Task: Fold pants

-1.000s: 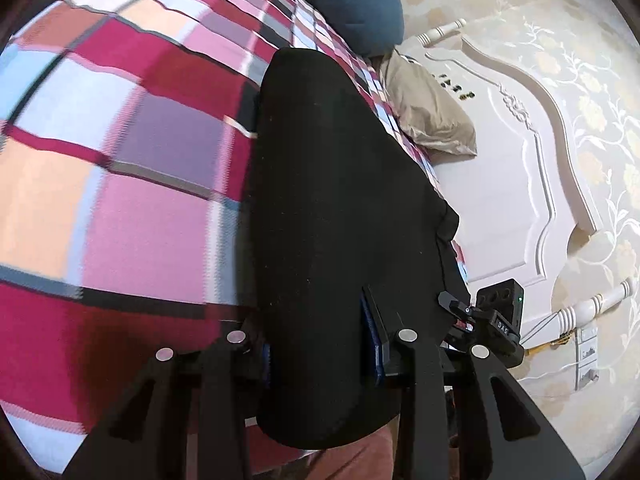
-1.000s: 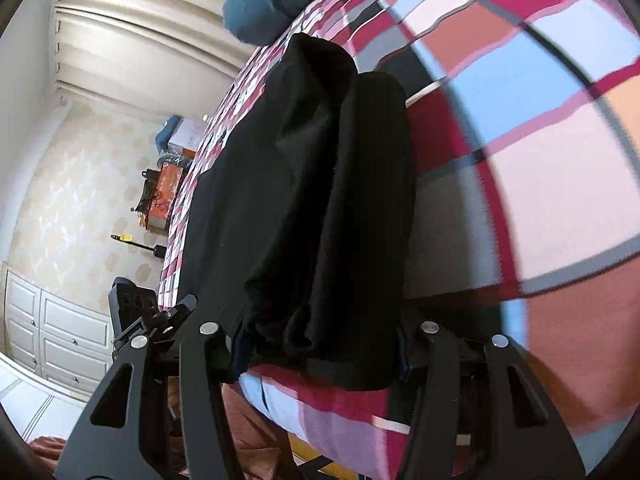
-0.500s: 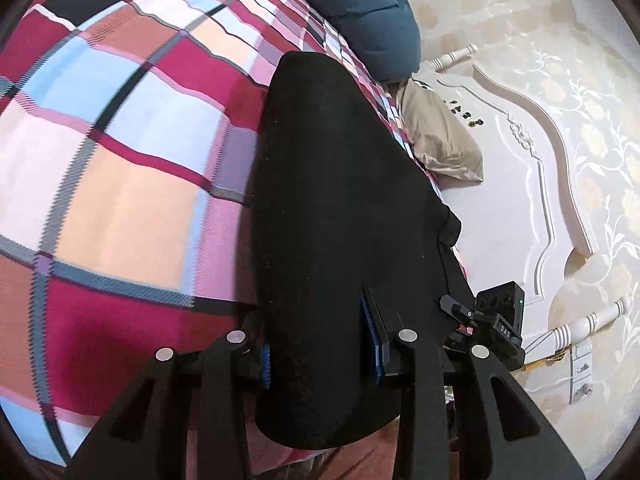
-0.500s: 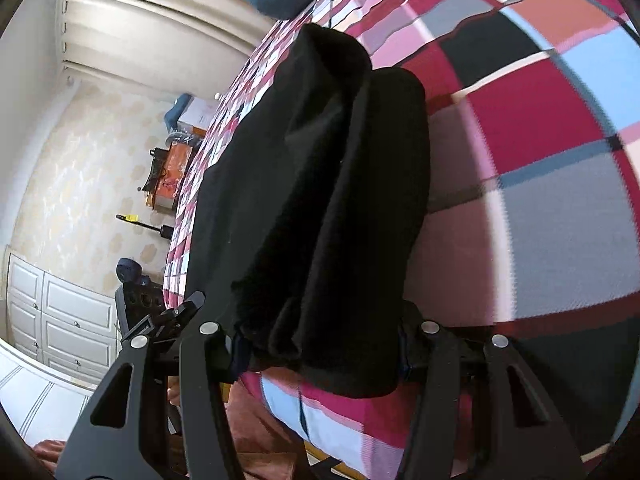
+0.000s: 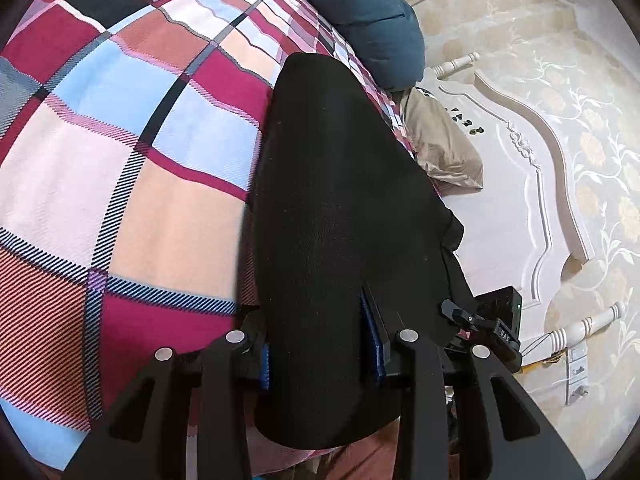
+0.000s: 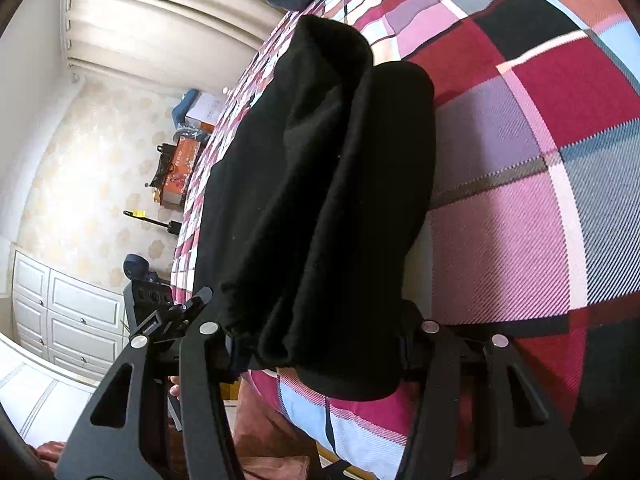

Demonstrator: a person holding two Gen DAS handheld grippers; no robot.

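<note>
Black pants (image 5: pixel 340 220) lie folded lengthwise on a checked bedspread (image 5: pixel 120 140). My left gripper (image 5: pixel 320 360) is shut on their near end, blue pads pressed against both sides of the cloth. In the right wrist view the same pants (image 6: pixel 320 180) show bunched layers, thicker at the near end, and my right gripper (image 6: pixel 320 352) is shut on that thick end. The pants stretch away from both grippers across the bed. Each view shows the other gripper at the pants' far side.
A blue pillow (image 5: pixel 376 28) and a beige pillow (image 5: pixel 444 148) lie by the white carved headboard (image 5: pixel 520 200). White drawers (image 6: pixel 60 320), curtains (image 6: pixel 160 20) and an orange box (image 6: pixel 180 164) stand beyond the bed's edge.
Both grippers have slid across the bed with the pants still clamped; the bedspread's checks have shifted in both views and more of the blue pillow shows.
</note>
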